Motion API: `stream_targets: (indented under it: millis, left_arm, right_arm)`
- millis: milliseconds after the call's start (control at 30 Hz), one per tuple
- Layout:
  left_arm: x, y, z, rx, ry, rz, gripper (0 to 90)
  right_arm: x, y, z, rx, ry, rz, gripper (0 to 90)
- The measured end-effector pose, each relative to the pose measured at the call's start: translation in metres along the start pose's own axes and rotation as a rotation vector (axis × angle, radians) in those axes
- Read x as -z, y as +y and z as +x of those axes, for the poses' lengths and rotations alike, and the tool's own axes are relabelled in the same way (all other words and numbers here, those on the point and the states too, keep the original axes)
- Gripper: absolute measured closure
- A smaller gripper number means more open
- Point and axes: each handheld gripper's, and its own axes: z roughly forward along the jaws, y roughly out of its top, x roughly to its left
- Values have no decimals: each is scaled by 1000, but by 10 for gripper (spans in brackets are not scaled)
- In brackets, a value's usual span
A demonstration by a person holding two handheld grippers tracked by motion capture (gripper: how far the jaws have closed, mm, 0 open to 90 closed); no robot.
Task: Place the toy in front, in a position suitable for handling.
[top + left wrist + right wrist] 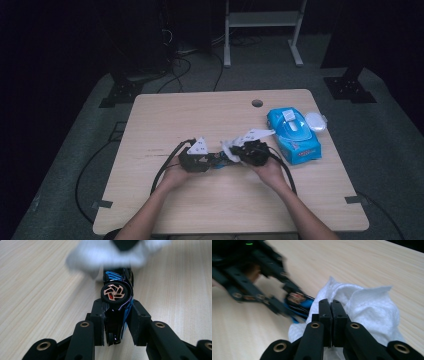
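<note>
Hidden first: in the high view both sets of jaws are too small and dark to read, and the toy car (216, 161) shows as little more than a blue speck between the two hands. In the left gripper view the car's far end is covered by a blurred white wipe (110, 255), and the car's lower end is cut off behind the jaws. In the right gripper view the left gripper (254, 290) is motion-blurred and the car (299, 305) is half hidden behind the wipe (364, 307).

Left gripper (117, 322): jaws clamped on the toy car (117, 305), one pad on each side of its narrow body. Car is glossy black and blue plastic with thin pale stripes; a round black wheel with copper-coloured spokes faces the camera. It sits held just above the middle of the bench (200, 115), slightly toward the person.

Right gripper (331, 315): jaws closed tight, pinching the wipe, which is soft, crumpled, fibrous white cloth, bunched around the jaw tips and touching the car.

Bench is pale wood grain, rectangular, rounded corners, with a round hole (257, 103) near the far edge. On its right side lies a blue soft pack of wipes (295, 135), with a white oval lid (315, 121) just beside it. Right gripper (252, 152) and left gripper (196, 159) in the high view each carry a grey three-cornered plate.
</note>
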Motion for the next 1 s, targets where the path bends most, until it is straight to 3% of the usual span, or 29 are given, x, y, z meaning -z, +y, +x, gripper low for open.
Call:
stream_targets:
  millis: [67, 167, 233, 333, 367, 400, 500, 600, 733, 800, 867, 1000]
  left_arm:
    - [0, -1, 2, 13, -1, -5, 683]
    - [0, -2, 3, 24, -3, -8, 682]
    - [1, -1, 4, 45, 2, -7, 672]
    - [4, -1, 6, 71, -4, -24, 619]
    - [4, -2, 6, 64, -5, -24, 635]
    - [4, -1, 4, 29, 8, -17, 669]
    - [3, -1, 4, 22, 7, -18, 677]
    - [1, 0, 2, 11, 8, -20, 683]
    - [2, 0, 2, 13, 5, -24, 682]
    - [2, -1, 4, 34, -11, -27, 672]
    - [2, -3, 7, 83, -38, -37, 612]
    - [3, -4, 9, 94, -27, -27, 561]
  right_arm:
    - [11, -5, -15, -23, -36, 2, 878]
    - [21, -12, -30, -78, -24, -5, 877]
    - [21, -15, -29, -62, -28, 0, 877]
    - [15, -20, -22, -11, -41, 52, 877]
    - [14, -22, -21, -9, -39, 65, 877]
    - [13, -24, -20, -12, -39, 63, 876]
    - [19, -19, -19, -30, -12, 18, 877]
    - [27, -3, -24, -27, -40, -32, 876]
    - [16, -1, -39, -62, -53, 10, 876]
    - [13, -6, -39, -61, -55, 1, 875]
    - [16, -8, -38, -66, -46, 0, 876]
    - [19, -10, -34, -37, -53, 4, 877]
